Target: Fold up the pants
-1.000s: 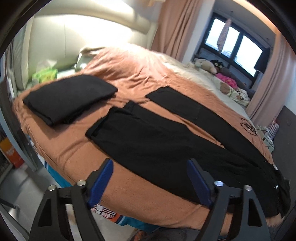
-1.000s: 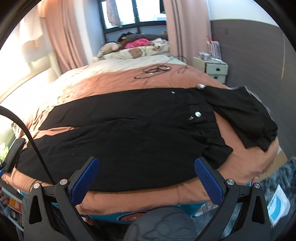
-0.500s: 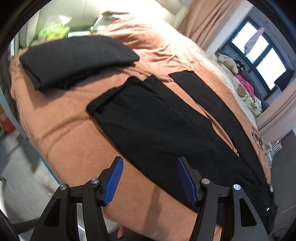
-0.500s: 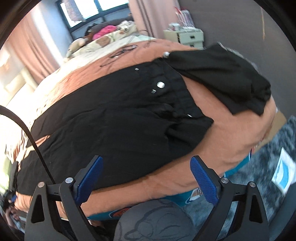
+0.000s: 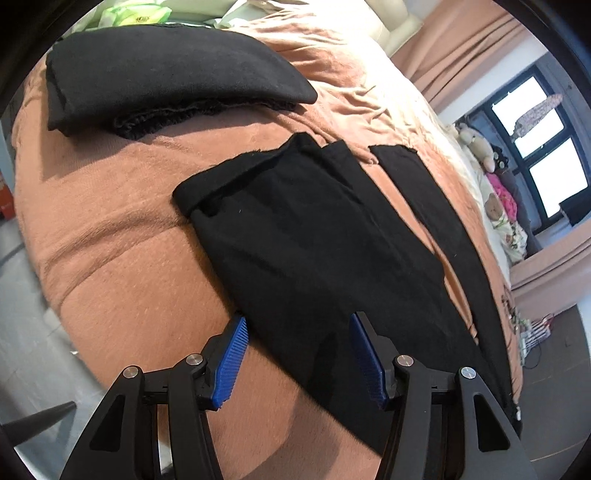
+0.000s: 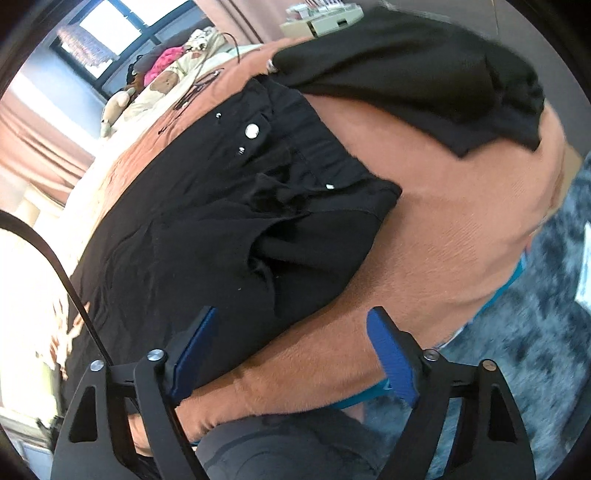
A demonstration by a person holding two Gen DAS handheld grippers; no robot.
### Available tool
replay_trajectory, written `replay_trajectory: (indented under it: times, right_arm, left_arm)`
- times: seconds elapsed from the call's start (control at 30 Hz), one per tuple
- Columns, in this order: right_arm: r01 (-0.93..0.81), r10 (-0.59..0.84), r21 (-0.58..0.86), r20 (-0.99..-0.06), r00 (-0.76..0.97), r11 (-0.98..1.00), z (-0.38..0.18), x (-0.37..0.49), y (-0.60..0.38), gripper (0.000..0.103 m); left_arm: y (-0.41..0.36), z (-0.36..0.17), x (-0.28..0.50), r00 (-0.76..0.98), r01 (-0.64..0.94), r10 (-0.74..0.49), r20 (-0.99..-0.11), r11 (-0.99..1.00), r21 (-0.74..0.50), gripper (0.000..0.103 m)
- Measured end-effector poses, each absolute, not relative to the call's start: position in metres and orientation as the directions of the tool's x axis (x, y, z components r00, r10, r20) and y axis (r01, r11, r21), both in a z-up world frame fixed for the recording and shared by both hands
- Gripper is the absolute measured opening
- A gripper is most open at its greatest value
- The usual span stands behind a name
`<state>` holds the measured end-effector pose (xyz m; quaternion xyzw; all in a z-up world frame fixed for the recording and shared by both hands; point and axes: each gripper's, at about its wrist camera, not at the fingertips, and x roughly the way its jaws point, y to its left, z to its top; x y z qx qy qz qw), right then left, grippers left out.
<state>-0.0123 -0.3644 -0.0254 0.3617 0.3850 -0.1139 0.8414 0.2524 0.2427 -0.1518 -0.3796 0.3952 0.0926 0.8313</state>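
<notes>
Black pants lie spread flat on an orange-brown blanket over a bed, legs apart. My left gripper hovers low over the near edge of one leg. Its blue-padded jaws are closing, the cloth edge lies between them, and no pad presses on it. In the right wrist view the waist with a silver button shows. My right gripper is at the near hip edge, jaws closing and still wide. Its left pad overlaps the cloth, its right pad is over bare blanket.
A folded black garment lies past the leg hems. Another black garment is draped at the corner beyond the waist. Soft toys and a window are at the far side, a bedside cabinet and grey carpet to the right.
Both grippers have dropped closer to the bed's near edge and rolled, so the views are tilted. Both pairs of jaws have narrowed. The pants have not moved.
</notes>
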Motion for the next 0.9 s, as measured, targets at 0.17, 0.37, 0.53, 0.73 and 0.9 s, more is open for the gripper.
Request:
replay_trajectory:
  times: [0.17,0.37,0.53,0.73,0.9]
  right_arm:
    - [0.464,0.152,0.601,-0.702,0.696,0.651,-0.044,0.005,-0.395,0.079]
    - [0.367,0.219,0.688,-0.607,0.764,0.626,-0.038,0.013,-0.426,0.060]
    - [0.312,0.271,0.723,-0.567,0.778,0.616,-0.031,0.005,-0.437,0.040]
    - [0.284,0.268,0.760,-0.511,0.817,0.585,-0.018,-0.021,-0.459,0.004]
    - [0.260,0.228,0.742,-0.486,0.844,0.617,0.005,-0.038,-0.474,0.000]
  left_arm:
    - [0.256,-0.156,0.262,0.694,-0.447,-0.169,-0.700,0.661,-0.603,0.058]
    - [0.259,-0.155,0.276,0.691,-0.458,-0.142,-0.709,0.672,-0.581,0.038]
    - [0.265,-0.149,0.274,0.709,-0.464,-0.137,-0.691,0.648,-0.604,0.012]
    - [0.262,-0.124,0.273,0.755,-0.418,-0.117,-0.645,0.672,-0.611,0.005]
    - [0.261,-0.103,0.282,0.776,-0.396,-0.107,-0.621,0.685,-0.612,0.004]
